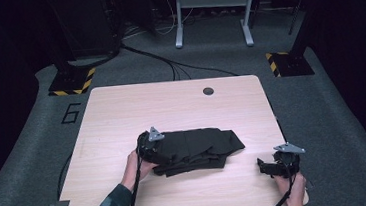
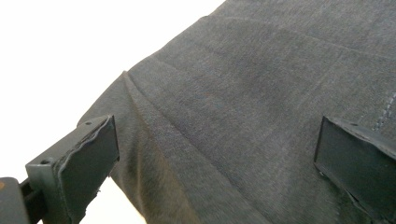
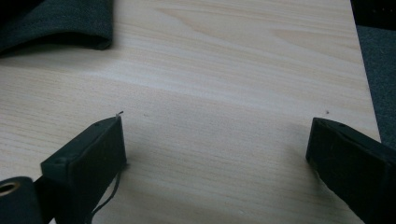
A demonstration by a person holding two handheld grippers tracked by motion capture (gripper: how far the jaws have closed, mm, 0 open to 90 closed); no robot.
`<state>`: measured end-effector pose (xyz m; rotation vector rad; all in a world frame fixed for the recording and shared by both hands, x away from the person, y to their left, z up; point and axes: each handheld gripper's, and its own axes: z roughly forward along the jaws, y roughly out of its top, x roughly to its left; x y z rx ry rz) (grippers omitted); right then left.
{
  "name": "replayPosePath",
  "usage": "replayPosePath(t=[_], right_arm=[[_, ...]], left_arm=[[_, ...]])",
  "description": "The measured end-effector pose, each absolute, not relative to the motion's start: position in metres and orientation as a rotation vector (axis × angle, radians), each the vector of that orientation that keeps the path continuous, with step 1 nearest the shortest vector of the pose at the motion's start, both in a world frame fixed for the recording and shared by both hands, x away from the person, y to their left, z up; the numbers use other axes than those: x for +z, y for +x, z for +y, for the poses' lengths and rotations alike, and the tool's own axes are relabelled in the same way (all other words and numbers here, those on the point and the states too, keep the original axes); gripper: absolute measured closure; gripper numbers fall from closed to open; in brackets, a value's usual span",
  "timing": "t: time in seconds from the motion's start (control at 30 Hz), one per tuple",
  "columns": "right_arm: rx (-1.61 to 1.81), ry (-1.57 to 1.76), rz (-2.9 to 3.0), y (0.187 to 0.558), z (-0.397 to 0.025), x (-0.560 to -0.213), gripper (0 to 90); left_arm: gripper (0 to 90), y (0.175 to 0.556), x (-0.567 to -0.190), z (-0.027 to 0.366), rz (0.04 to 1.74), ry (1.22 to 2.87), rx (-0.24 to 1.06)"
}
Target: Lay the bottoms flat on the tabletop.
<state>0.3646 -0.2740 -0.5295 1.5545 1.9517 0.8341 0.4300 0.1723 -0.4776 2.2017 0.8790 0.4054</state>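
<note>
A dark folded garment (image 1: 195,149) lies in the middle of the light wooden table (image 1: 171,104). My left gripper (image 1: 150,147) rests at its left end, jaws spread wide over the cloth. In the left gripper view the dark fabric (image 2: 261,116) runs between and beyond the two open jaws, with nothing pinched. My right gripper (image 1: 272,168) sits near the table's front right corner, apart from the garment. In the right gripper view its jaws stand open over bare wood (image 3: 219,140), and a corner of the garment (image 3: 56,23) shows at the top left.
The table has a round cable hole (image 1: 208,90) near its far edge. Beyond it stand a grey desk frame (image 1: 211,10), cables on the carpet (image 1: 167,59) and two yellow-black striped bases (image 1: 73,81). The table's right edge (image 3: 362,60) is close to the right gripper.
</note>
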Motion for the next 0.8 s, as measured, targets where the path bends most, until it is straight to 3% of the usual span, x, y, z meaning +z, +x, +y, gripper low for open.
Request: replayPosePath(t=[0.33, 0.8], right_arm=[[0.843, 1.566, 1.953, 0.366, -0.275, -0.530, 4.2], [0.845, 1.567, 1.953, 0.366, -0.275, -0.530, 4.3]], left_arm=[[0.0, 0.410, -0.455, 0.147, 0.774, 2.197, 0.462], [0.1, 0.408, -0.464, 0.092, 0.675, 2.274, 0.366]])
